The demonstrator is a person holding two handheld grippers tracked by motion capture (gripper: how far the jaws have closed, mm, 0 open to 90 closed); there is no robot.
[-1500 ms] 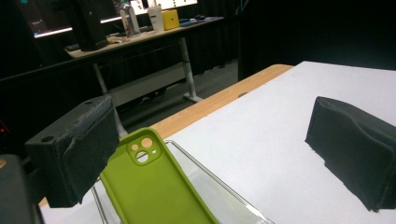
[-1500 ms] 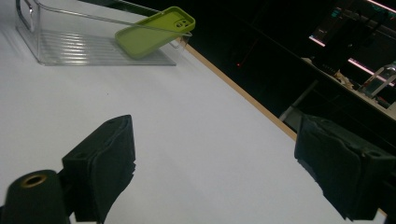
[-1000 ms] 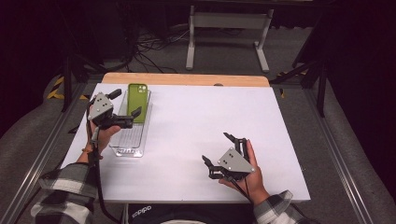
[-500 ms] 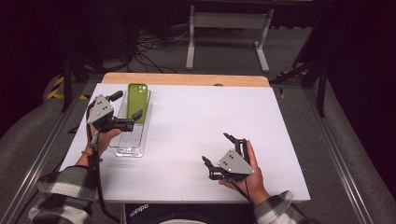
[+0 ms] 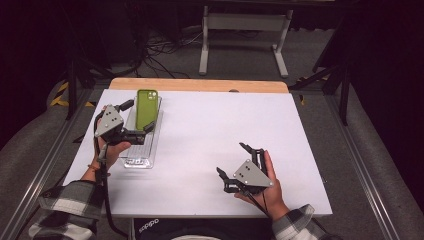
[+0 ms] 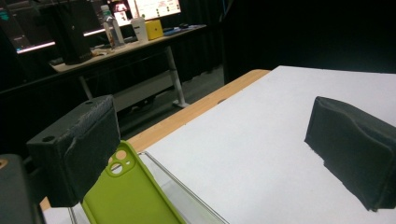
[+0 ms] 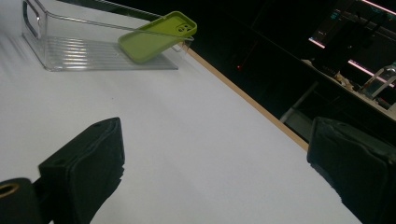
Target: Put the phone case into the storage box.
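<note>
A lime-green phone case (image 5: 146, 107) lies tilted in a clear plastic bin (image 5: 141, 150) at the table's left. Its camera end rests on the bin's far rim. My left gripper (image 5: 138, 117) hovers open over the bin, with the case just beside its jaws and nothing held. In the left gripper view the case (image 6: 126, 191) sits under the left jaw, inside the bin (image 6: 187, 193); that gripper (image 6: 215, 149) is wide open. My right gripper (image 5: 232, 159) stands open and empty over bare table at the front right. In the right gripper view (image 7: 219, 172) the case (image 7: 156, 35) and bin (image 7: 70, 51) lie far off.
A white sheet covers the table (image 5: 215, 125), with a wooden strip (image 5: 200, 85) along its far edge. Beyond it stand a metal stand (image 5: 242, 30) and floor cables. A desk with monitors and bottles (image 6: 121, 28) shows in the dark background.
My left gripper has shifted slightly over the bin. The right gripper, the case and the bin have stayed put.
</note>
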